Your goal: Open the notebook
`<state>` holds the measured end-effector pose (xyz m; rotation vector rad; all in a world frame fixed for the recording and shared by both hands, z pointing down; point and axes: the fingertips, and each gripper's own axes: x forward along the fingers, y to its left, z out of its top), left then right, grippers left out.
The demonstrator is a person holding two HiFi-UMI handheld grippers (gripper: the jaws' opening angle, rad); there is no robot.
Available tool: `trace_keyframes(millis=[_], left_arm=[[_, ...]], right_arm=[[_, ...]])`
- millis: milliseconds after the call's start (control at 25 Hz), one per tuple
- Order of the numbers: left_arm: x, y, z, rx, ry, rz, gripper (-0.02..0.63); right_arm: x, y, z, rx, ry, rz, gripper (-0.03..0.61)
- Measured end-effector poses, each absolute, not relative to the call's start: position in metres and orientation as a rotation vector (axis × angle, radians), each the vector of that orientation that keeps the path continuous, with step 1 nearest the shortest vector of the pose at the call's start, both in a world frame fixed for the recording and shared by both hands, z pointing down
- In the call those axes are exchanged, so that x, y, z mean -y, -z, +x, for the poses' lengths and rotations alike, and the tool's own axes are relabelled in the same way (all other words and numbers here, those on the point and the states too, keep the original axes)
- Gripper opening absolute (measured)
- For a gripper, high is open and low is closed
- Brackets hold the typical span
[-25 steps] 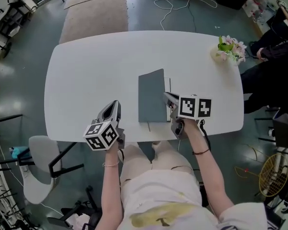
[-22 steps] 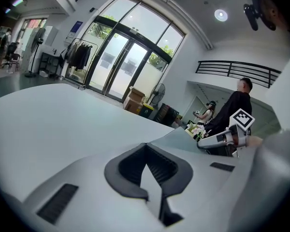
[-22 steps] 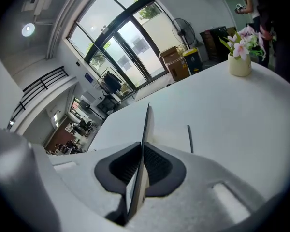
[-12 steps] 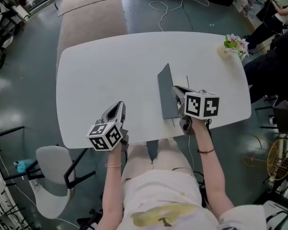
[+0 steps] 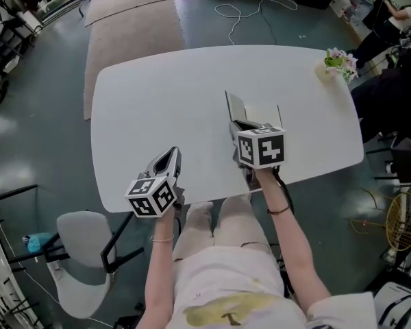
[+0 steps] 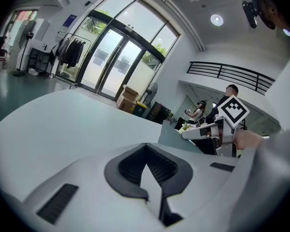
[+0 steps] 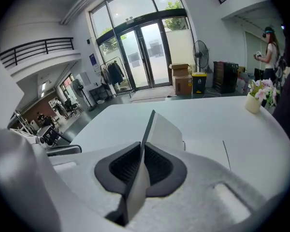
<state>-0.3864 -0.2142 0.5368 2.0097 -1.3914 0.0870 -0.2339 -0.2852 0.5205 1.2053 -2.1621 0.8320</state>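
The grey notebook point(image 5: 234, 108) lies on the white table point(image 5: 157, 101), right of the middle. Its cover point(image 7: 147, 129) stands upright on edge, and a white page point(image 7: 168, 133) shows to the right of it. My right gripper point(image 5: 244, 125) is shut on the cover's lower free edge, which runs straight between the pads in the right gripper view. My left gripper point(image 5: 168, 159) hovers near the table's front edge, well left of the notebook, shut with nothing in it. From the left gripper view I see the raised cover point(image 6: 176, 136) and the right gripper point(image 6: 201, 133) beyond.
A small pot of flowers point(image 5: 338, 62) stands at the table's far right corner. A person in dark clothes point(image 5: 392, 81) sits just beyond the right edge. A grey chair point(image 5: 75, 252) stands at the front left, and cables point(image 5: 250, 9) lie on the floor behind.
The cover has swung up from a low tilt to upright, showing the white page. My right gripper moved left and further in with it. The left gripper stayed put.
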Motion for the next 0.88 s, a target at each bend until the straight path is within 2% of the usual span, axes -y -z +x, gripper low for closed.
trace_keyframes(millis=[400, 880], left_arm=[[0.208, -0.542, -0.414, 1.469, -0.082, 1.934, 0.0], [0.199, -0.556, -0.432, 1.507, -0.107, 1.87, -0.002]], right_arm=[[0.277, -0.572, -0.295, 2.07, -0.743, 1.132, 0.025], [0.278, -0.628, -0.33, 2.017, -0.713, 1.096, 0.017]])
